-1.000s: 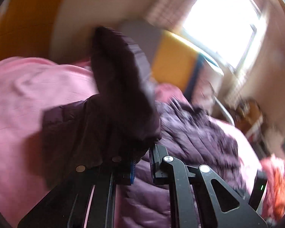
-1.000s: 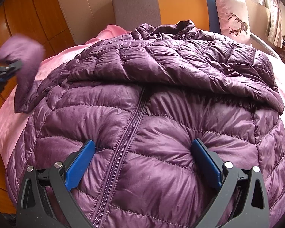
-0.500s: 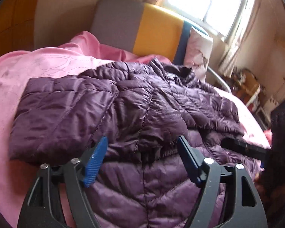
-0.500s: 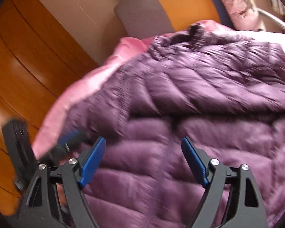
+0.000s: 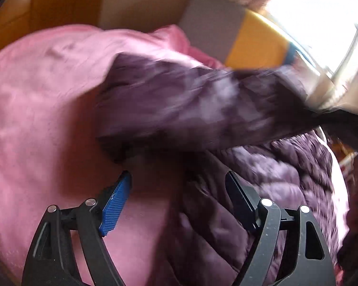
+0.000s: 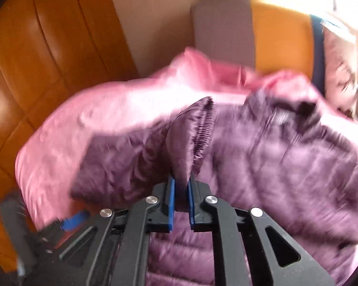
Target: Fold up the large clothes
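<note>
A purple quilted down jacket (image 6: 286,166) lies spread on a pink bed cover (image 6: 107,109). My right gripper (image 6: 181,178) is shut on the jacket's sleeve (image 6: 191,138) near the elastic cuff and holds it raised above the jacket body. In the left wrist view the same sleeve (image 5: 191,104) stretches, blurred, across the frame above the jacket (image 5: 286,171). My left gripper (image 5: 176,176) hovers low over the jacket's left edge and the pink cover (image 5: 35,119). Its jaws are opening, and nothing is pinched between them.
A grey and orange headboard (image 6: 226,31) stands at the far end of the bed, with a patterned pillow (image 6: 339,66) to its right. Brown wooden panelling (image 6: 47,47) runs along the left side. A bright window (image 5: 322,12) is at the back right.
The left gripper let go of the sleeve, opened wide and dropped toward the jacket's edge. The right gripper swung left, closed on the sleeve cuff and lifted it.
</note>
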The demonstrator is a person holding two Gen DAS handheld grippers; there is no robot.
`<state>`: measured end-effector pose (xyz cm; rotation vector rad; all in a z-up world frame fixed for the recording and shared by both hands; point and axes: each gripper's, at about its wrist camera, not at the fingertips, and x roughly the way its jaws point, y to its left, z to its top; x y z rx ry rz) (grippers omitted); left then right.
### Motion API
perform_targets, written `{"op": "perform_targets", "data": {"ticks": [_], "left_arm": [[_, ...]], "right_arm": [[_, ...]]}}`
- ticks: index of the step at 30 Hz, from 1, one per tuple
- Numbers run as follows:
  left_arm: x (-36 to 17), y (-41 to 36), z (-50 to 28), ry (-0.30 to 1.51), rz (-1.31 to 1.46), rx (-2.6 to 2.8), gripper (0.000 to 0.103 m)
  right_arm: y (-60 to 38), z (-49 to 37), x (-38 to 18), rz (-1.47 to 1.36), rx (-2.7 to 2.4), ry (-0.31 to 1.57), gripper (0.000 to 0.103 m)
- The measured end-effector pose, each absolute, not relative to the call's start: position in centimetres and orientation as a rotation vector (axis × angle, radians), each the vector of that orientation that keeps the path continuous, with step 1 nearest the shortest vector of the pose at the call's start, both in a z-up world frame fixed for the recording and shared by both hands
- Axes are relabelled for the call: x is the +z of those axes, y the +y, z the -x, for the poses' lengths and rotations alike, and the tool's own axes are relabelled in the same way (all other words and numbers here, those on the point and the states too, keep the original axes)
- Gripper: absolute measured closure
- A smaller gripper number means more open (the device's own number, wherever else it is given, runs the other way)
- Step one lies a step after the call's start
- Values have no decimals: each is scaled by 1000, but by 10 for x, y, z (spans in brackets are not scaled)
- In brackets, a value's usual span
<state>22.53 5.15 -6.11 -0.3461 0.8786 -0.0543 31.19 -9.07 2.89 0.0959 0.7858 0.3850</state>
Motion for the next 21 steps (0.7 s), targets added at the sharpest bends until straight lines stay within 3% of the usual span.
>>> {"op": "perform_targets", "data": {"ticks": [10,18,21], "left_arm": [[-52,45,-273,900,306,21,21],[-50,16,-307,896,172,54,21],[-61,10,-318,943,122,76,33]], "right_arm": [[-175,-327,107,-264,273,591,97],[-264,-320,81,-384,141,610,97],[-292,-312,58,-404,71,651,97]]}}
